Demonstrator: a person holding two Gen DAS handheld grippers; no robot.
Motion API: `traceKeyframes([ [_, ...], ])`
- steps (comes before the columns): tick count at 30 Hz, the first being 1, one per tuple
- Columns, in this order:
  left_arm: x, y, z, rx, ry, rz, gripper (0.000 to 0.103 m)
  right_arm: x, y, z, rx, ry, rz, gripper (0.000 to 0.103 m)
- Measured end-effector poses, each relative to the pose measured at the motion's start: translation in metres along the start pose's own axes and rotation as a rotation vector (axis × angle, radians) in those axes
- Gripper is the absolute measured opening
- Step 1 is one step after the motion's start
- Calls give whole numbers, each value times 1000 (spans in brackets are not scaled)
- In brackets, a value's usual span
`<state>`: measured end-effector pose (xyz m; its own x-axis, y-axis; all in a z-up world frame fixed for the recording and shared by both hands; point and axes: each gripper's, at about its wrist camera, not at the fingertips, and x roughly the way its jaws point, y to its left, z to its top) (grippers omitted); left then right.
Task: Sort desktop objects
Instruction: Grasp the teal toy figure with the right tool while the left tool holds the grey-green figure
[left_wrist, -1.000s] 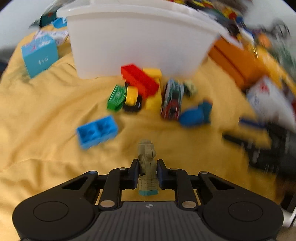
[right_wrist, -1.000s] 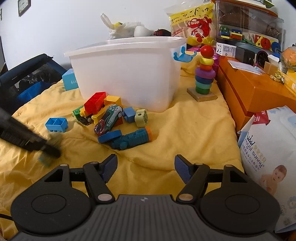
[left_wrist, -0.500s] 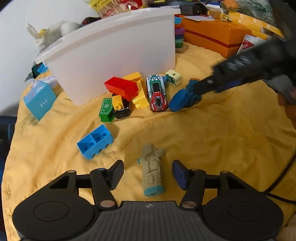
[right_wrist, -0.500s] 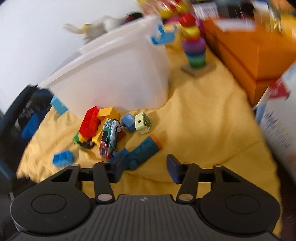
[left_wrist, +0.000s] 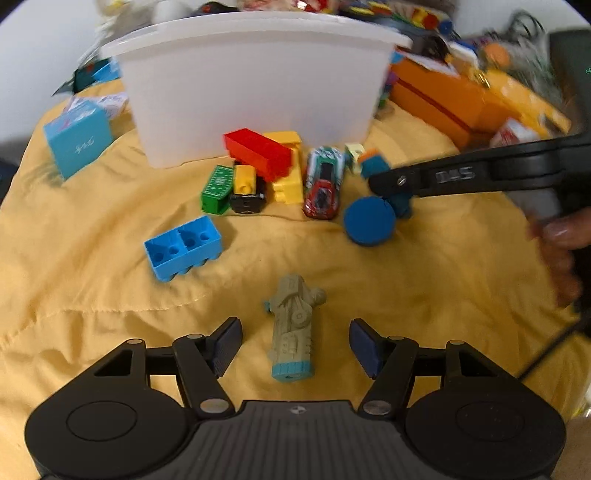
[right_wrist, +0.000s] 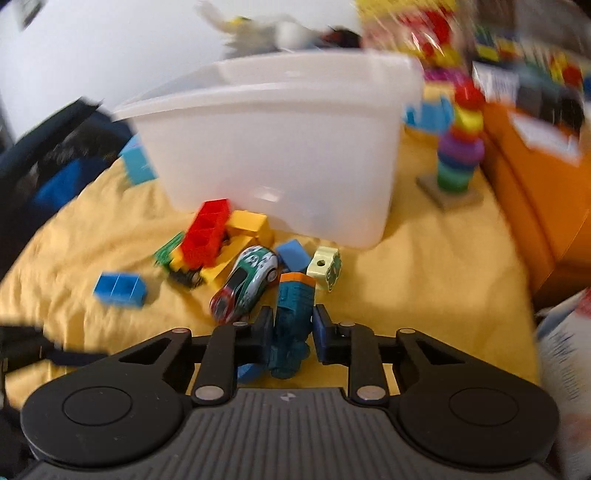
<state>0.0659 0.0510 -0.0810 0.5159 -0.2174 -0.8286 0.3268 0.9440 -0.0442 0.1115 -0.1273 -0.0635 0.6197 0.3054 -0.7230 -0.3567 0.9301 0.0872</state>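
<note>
- My left tongs: spread wide, empty. Grey-green toy lies between the pads on the yellow cloth, touching neither, long axis pointing away from me.
- White bin: far centre, block pile at its foot.
- My right tongs: look clamped on the teal toy, its long axis in line with the tongs, orange-capped end toward the bin.

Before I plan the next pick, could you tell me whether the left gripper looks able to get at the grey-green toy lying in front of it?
Probably yes: the left gripper is open, and the grey-green toy lies lengthwise between its fingers on the yellow cloth, with nothing over it.
</note>
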Motion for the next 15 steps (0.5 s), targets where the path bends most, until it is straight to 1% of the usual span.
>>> traceKeyframes([
  [3, -4, -4, -1, 45, -26, 3, 68, -25, 6, -7, -108, -22, -26, 26],
  [5, -6, -6, -1, 66, -41, -5, 68, -35, 10, -13, -174, -7, -32, 25],
  [9, -4, -14, 0, 117, -39, 3, 67, -37, 22, -30, -297, 76, 13, 26],
  [11, 0, -16, -1, 120, -28, 7, 67, -30, 28, -41, -341, 110, 21, 26],
  [13, 2, -15, -2, 114, -26, 4, 67, -27, 32, -47, -367, 114, 13, 27],
  [14, 2, -15, -3, 111, -28, 3, 67, -27, 34, -49, -371, 110, 11, 29],
  [15, 2, -15, -3, 111, -30, 2, 67, -26, 34, -50, -370, 110, 12, 34],
])
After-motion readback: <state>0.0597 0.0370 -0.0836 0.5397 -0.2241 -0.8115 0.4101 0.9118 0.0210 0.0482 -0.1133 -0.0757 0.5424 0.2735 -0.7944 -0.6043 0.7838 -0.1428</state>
